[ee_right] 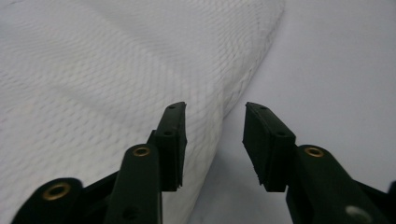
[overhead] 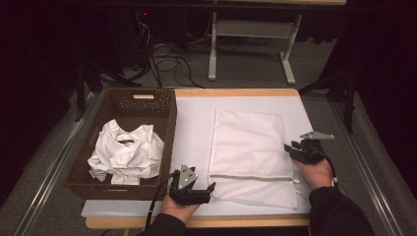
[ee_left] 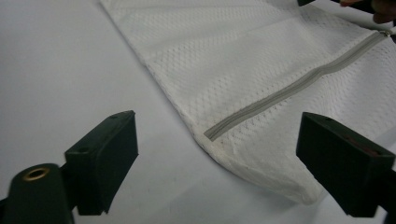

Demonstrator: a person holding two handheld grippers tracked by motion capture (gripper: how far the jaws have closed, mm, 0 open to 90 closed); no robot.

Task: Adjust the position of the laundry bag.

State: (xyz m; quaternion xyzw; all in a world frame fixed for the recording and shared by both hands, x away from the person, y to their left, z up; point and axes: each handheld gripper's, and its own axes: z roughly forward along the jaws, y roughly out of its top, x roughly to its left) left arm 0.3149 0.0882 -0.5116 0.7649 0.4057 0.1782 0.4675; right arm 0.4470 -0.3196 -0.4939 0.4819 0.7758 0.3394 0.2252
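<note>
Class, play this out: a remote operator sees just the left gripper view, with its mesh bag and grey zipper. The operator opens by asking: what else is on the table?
Observer: In the high view, a brown wicker basket stands left of the mesh bag, with crumpled white clothes inside it.
Operator: Where is the other gripper?
Observer: The right gripper is at the bag's right edge, above the zipper.
Operator: Is it gripping the bag?
Observer: No. In the right gripper view its jaws stand apart at the bag's edge, with nothing pinched between them.
Operator: And my own gripper?
Observer: The left gripper sits at the bag's near left corner, jaws wide.
</note>
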